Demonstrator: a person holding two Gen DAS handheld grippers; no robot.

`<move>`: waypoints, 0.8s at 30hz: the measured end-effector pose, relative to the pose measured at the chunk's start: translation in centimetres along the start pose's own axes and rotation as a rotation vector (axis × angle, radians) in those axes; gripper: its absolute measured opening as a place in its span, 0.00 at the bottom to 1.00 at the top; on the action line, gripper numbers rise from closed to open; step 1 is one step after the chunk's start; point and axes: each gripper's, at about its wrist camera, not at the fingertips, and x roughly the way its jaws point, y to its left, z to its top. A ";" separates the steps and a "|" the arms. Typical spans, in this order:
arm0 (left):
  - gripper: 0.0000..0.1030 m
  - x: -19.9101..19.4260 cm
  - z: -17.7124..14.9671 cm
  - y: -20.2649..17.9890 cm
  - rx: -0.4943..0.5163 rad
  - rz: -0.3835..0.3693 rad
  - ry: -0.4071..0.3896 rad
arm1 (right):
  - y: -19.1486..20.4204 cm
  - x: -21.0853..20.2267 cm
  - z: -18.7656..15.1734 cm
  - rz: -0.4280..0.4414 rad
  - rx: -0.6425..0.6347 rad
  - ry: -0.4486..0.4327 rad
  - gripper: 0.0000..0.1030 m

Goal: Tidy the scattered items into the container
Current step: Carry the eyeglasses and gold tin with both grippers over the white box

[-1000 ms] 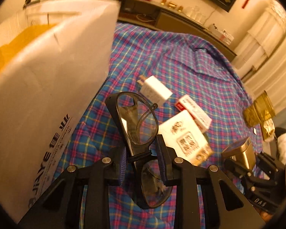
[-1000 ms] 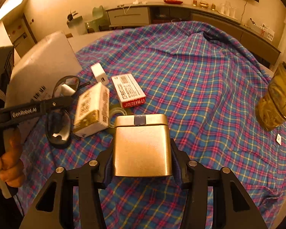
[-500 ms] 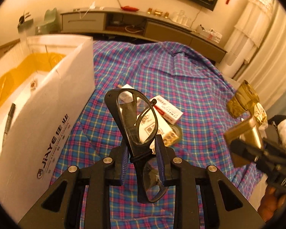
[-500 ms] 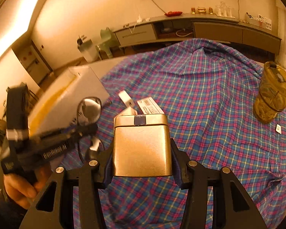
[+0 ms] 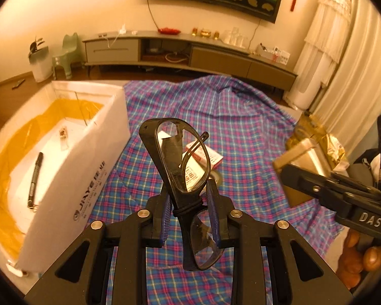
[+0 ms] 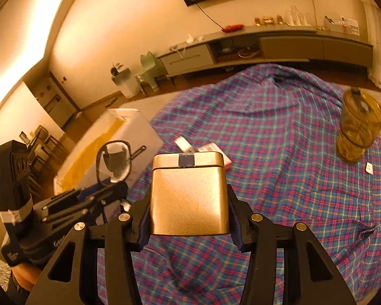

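My left gripper [image 5: 190, 211] is shut on a pair of black-framed glasses [image 5: 183, 162], held upright by the bridge above the plaid cloth. To its left stands the white box [image 5: 71, 178] with a yellow lining, a black pen [image 5: 34, 178] lying inside. My right gripper [image 6: 189, 213] is shut on a gold tin [image 6: 189, 193] with a dark tape patch on its lid, raised over the cloth. In the right wrist view the left gripper [image 6: 109, 185] and the glasses [image 6: 114, 160] hang at the left, near the box [image 6: 106, 147]. The tin [image 5: 299, 162] shows at the right of the left wrist view.
On the plaid cloth [image 6: 279, 165] lie a red-and-white packet [image 5: 205, 152], a white charger [image 6: 184, 143], a partly hidden carton and a tape roll [image 5: 217, 176]. An amber jar [image 6: 358, 127] stands at the right edge. A low cabinet [image 5: 190, 56] runs along the far wall.
Both grippers have risen with their loads, so the views look from higher up. The open top of the box and the pen inside have come into sight.
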 end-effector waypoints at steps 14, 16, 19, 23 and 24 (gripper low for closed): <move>0.26 0.0 -0.5 6.6 -0.083 -0.095 -0.009 | 4.3 -0.6 1.7 -0.042 -0.089 -0.099 0.49; 0.26 -1.0 0.1 6.5 -0.073 -0.123 -0.036 | 5.4 -0.3 1.9 -0.036 -0.105 -0.111 0.49; 0.26 -2.6 1.1 6.9 -0.052 -0.131 -0.086 | 6.9 0.2 2.1 -0.030 -0.129 -0.119 0.49; 0.26 -3.7 1.4 8.6 -0.076 -0.133 -0.099 | 8.9 1.2 1.9 -0.016 -0.154 -0.112 0.49; 0.26 -4.0 1.5 9.2 -0.083 -0.131 -0.104 | 9.3 1.4 1.7 -0.014 -0.159 -0.110 0.49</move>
